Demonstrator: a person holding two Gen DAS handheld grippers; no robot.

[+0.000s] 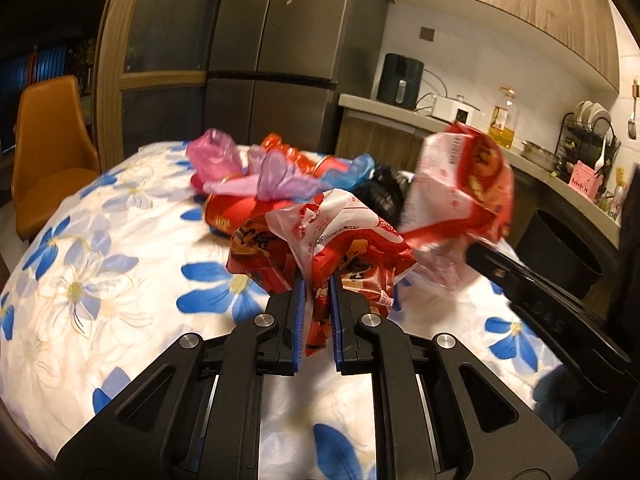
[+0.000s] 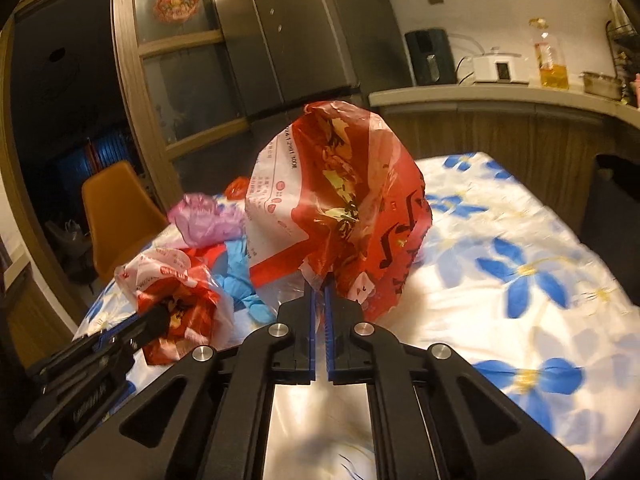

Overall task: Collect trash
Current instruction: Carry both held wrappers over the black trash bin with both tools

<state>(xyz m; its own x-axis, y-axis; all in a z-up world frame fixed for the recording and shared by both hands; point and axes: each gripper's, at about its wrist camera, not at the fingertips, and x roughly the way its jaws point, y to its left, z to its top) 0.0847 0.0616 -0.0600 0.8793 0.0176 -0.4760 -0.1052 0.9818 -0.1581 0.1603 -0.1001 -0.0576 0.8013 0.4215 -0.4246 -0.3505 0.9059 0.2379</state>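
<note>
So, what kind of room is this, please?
Most likely a home kitchen with a dining table. A tall grey fridge stands at the back, a counter carries a cooking oil bottle, and a dish rack holds plates. The table wears a flowered tablecloth.

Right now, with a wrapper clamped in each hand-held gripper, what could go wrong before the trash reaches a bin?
1. The right hand-held gripper pinches only the lower edge of its red wrapper; thin film could slip out.
2. The left hand-held gripper holds a crumpled wrapper next to the loose pile, which may snag and drag along.
3. The bin stands past the table edge; a drop could land on the floor.
</note>
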